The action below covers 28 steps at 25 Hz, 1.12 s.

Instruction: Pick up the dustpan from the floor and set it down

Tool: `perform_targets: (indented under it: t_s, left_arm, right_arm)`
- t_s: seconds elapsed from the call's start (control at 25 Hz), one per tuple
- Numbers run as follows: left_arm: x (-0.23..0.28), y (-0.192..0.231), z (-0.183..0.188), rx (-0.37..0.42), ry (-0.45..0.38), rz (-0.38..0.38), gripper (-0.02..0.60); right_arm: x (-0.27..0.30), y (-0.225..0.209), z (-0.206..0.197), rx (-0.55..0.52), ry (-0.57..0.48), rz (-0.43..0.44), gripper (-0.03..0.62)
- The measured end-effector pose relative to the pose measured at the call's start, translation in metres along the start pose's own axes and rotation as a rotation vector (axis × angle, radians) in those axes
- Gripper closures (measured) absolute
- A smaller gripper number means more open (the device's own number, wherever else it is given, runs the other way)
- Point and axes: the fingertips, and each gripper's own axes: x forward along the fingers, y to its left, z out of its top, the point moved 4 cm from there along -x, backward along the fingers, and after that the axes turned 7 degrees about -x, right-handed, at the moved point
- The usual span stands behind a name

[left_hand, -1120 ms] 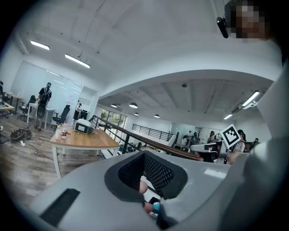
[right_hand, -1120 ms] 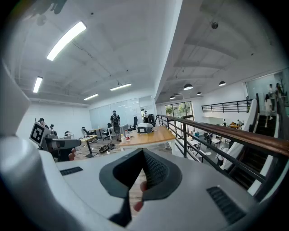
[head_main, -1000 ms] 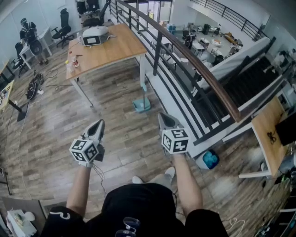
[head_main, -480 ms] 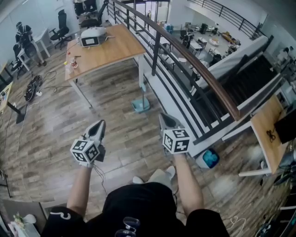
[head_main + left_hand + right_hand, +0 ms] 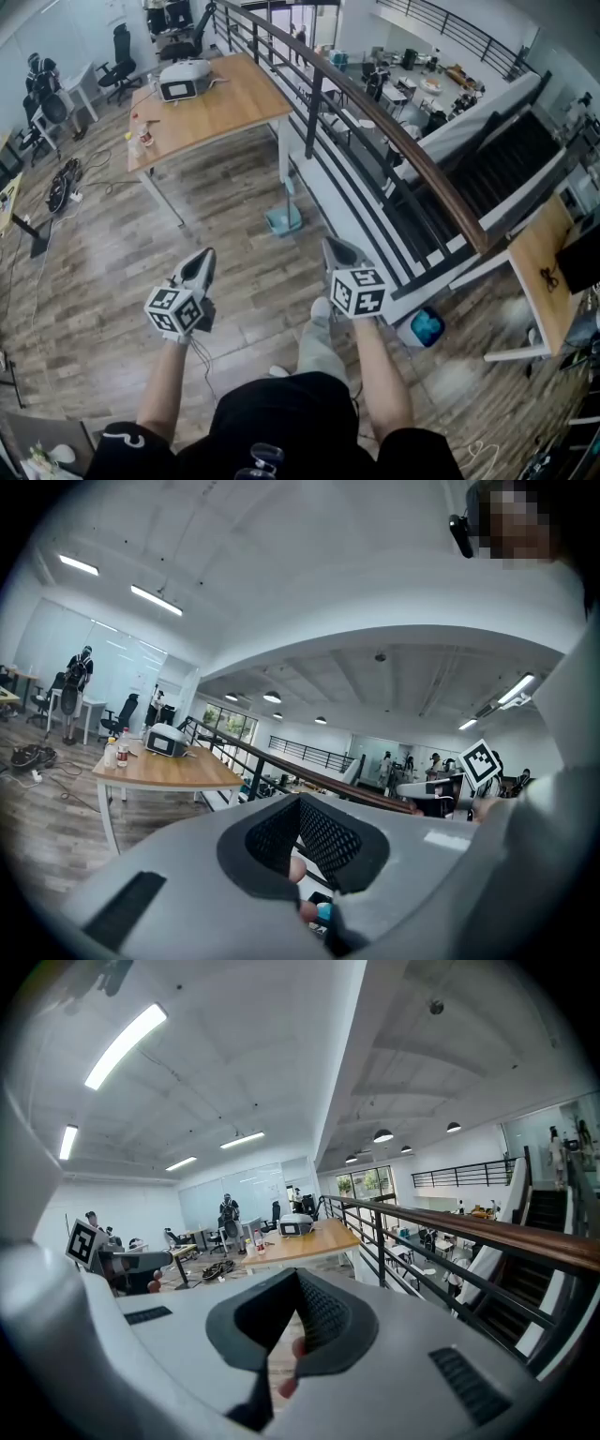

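Bright, even office light all round. In right gripper view, strip lights glowed high up-left of fingers. In left gripper view, more ceiling strips up-left of fingers, and window wall far left washed out white. In head view, pale sheen lay on wood floor left of fingers. Shadows were faint. Gripper views showed heavy fisheye bend and black corners. Fingers up close were soft, out of focus.

The head camera looks steeply down from above onto the plank floor, with the left gripper and right gripper close below it; each gripper camera sits right behind its own jaws, facing nearly level across the room; all three views share the wooden table and the railing.
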Motion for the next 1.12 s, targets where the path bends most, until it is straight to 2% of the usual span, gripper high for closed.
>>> perform_targets:
  t_s: [0.16, 0.36, 0.84, 1.12]
  left_arm:
    - [0.023, 0.009, 0.004, 0.007, -0.007, 0.007, 0.584]
    - [0.081, 0.041, 0.024, 0.006, -0.007, 0.032, 0.584]
    - [0.272, 0.095, 0.092, 0.013, -0.008, 0.107, 0.584]
    - [0.365, 0.106, 0.113, 0.003, -0.025, 0.157, 0.584]
  right_arm:
    - [0.030, -0.013, 0.004, -0.006, -0.001, 0.024, 0.600]
    - [0.097, -0.042, 0.025, -0.009, -0.007, 0.053, 0.600]
    - [0.266, -0.174, 0.102, -0.023, 0.023, 0.120, 0.600]
    - [0.329, -0.256, 0.127, -0.024, 0.039, 0.144, 0.600]
